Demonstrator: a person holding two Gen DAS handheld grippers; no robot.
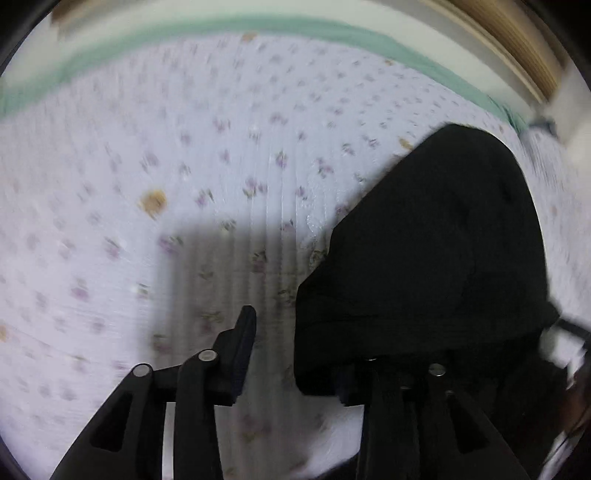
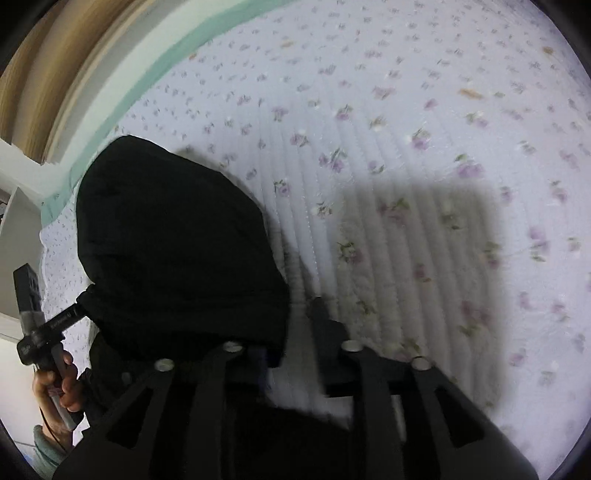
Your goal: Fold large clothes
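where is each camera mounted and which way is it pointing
Left wrist: on the left gripper, looking along its fingers down at the floral bedspread; black garment drapes over the right-side finger.
Right wrist: on the right gripper, facing the same bedspread; the garment covers its left side, and the person's hand grips the other tool.
Shared: bedspread, garment, green edge.

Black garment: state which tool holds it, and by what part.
The black garment drapes over one finger of the left tool and one of the right tool. Both stand open. Whether anything is pinched, or by which part, cannot be told.
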